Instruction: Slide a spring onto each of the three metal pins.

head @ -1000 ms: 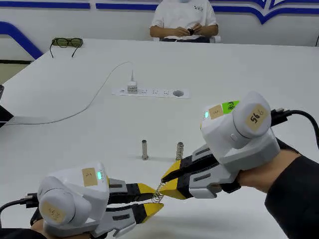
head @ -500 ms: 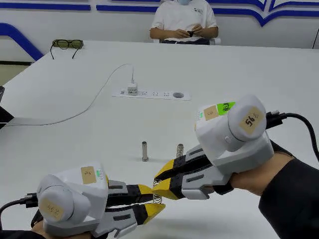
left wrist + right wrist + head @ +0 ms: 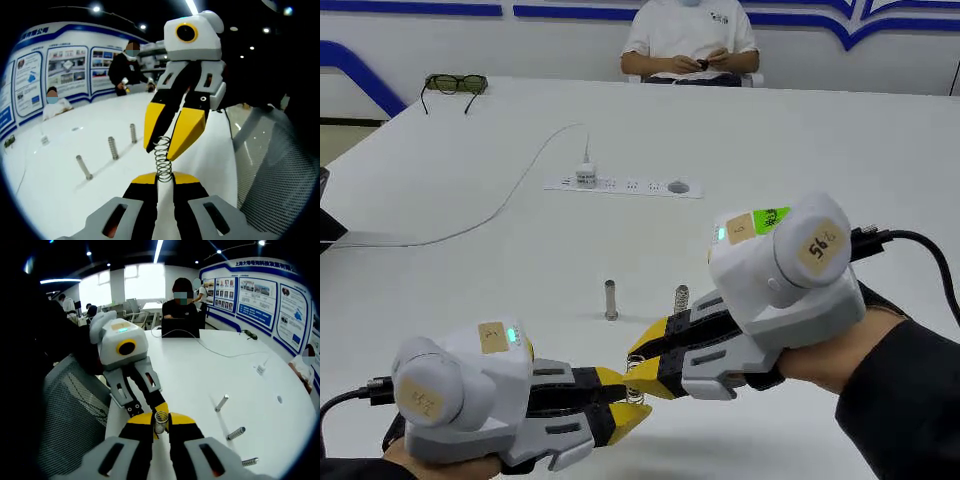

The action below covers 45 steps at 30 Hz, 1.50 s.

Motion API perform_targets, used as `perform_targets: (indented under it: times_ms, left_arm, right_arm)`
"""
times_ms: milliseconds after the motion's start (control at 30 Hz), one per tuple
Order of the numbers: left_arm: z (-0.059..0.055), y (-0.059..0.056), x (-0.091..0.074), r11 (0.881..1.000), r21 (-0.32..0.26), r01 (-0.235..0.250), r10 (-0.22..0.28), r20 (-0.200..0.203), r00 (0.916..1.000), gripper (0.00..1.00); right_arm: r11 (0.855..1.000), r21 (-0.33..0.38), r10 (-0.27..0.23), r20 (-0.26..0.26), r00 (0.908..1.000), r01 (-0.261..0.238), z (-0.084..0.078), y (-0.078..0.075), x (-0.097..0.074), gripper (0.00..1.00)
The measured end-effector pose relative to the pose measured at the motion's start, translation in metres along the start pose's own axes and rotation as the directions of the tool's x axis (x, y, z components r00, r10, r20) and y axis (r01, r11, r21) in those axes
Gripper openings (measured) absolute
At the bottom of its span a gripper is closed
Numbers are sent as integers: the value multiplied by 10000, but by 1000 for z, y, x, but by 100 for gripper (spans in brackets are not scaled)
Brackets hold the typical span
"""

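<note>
The spring (image 3: 163, 160) is hanging in the air between the two claws, low over the white tabletop (image 3: 790, 140) and on the person's side of the row of pins. The left claw (image 3: 165, 178) is clenching its lower end, so the coil is standing up out of the yellow tips. The right claw (image 3: 160, 420) is pinching the other end from the opposite side. As far as I can make out, both are gripping it at once, nose to nose. I am reading this as a hand-over or a re-grip before fitting, though I cannot tell which claw is giving and which is taking.

Further out on the tabletop, the middle pin (image 3: 113, 148) and the end pin (image 3: 133, 133) are already wearing coils. The bare pin (image 3: 84, 166) is standing upright at the other end of the row, well apart from the claws. To my eye the job is coming down to its last spring.

For the next move, one claw is going to have to release while the other carries the spring across. It must line the open end up squarely over the bare pin's top before lowering. Held by one end only, such a light coil is likely to wobble or flick free.
</note>
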<state>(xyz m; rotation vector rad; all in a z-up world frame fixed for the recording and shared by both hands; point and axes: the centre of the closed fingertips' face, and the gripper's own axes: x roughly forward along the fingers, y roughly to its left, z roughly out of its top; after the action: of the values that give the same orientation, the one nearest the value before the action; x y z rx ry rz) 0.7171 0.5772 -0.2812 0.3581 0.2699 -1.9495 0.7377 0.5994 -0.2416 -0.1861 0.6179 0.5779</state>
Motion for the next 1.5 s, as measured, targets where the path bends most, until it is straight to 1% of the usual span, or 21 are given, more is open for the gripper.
perform_targets:
  times_ms: [133,200,300,467,633,767,867,933,1133,1367,1500]
  left_arm:
    - [3,1,-1,9999,-114,-49,50,135,9999,10]
    - [3,2,-1,10000,-24,-94,95,166,9998,10]
    - [4,5,-1,9993,266,-268,264,167,9995,11]
    - [6,5,-2,9987,387,-333,325,227,9992,12]
    - [8,8,-3,9983,375,-446,434,318,9986,16]
    - [11,8,-3,9983,360,-453,437,433,9981,16]
    - [11,8,-3,9983,374,-453,436,447,9980,15]
    - [11,7,-3,9983,415,-400,382,432,9983,11]
    - [12,7,-3,9986,373,-374,357,459,9983,11]
    - [13,9,-4,9985,299,-448,432,522,9977,11]
    - [12,9,-4,9985,306,-444,428,494,9979,11]
  right_arm:
    - [10000,65,-25,81,10000,25,0,-1,0,12]
    - [9999,111,-24,125,9999,22,1,-1,0,12]
    - [9999,147,-53,140,9999,51,2,-2,0,12]
    - [9998,175,-78,188,9998,75,3,-3,-1,12]
    - [9998,196,-55,156,9999,52,2,-3,0,12]
    - [9997,227,-61,189,9998,57,3,-2,0,12]
    - [9997,232,-81,213,9997,76,4,-3,1,12]
    - [9997,227,-116,231,9997,111,4,-3,1,12]
    - [9998,187,-118,222,9997,114,4,-3,0,12]
    - [9998,96,-171,238,9996,169,4,-3,1,13]
    - [9997,64,-232,302,9993,231,6,-4,0,13]
